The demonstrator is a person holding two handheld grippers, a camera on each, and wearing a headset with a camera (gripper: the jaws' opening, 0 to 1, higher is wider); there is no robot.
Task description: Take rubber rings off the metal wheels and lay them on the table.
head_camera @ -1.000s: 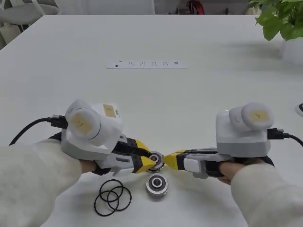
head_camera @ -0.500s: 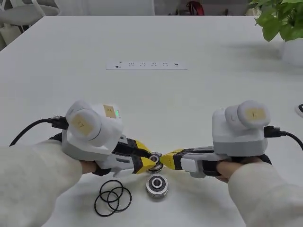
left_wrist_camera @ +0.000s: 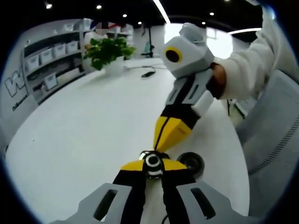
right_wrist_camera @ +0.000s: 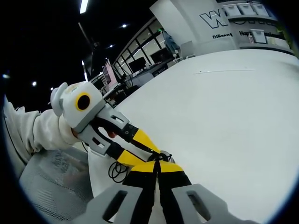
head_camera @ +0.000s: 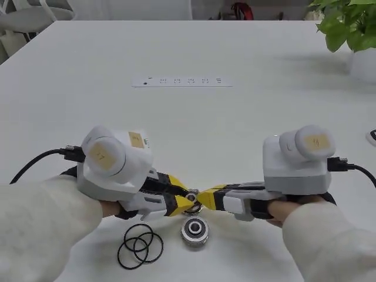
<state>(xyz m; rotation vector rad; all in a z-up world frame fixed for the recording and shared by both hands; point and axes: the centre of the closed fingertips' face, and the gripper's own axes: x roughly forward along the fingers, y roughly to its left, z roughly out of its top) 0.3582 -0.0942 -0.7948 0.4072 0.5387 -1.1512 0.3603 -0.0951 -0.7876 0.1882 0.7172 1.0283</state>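
Big white counter (head_camera: 188, 129), and we're taking the loose wheel (head_camera: 194, 230) lying flat on it as our reference for everything.

Left tongs (head_camera: 188, 201) come in from the left of the loose wheel, with the tips just behind it and raised off the counter. In the left gripper view they're clamped on a second wheel, the held wheel (left_wrist_camera: 153, 161), one yellow tip on each side of it.

Right tongs (head_camera: 204, 198) come in from the right of the loose wheel and meet the left ones tip to tip. Their jaws are closed together into a point that touches the edge of the held wheel. There's a bit of black loop right at that point in the right gripper view, but we can't tell if they've actually pinched a ring.

Plant (head_camera: 346, 23) is way off behind and to the right of the loose wheel. Power strip (head_camera: 182, 80) lies flat well behind it, more or less straight back.

Three black rings (head_camera: 140, 242) lie overlapping on the counter, near the loose wheel on its left and not touching it.

The held wheel sits just behind the loose wheel and above it, apart from it.
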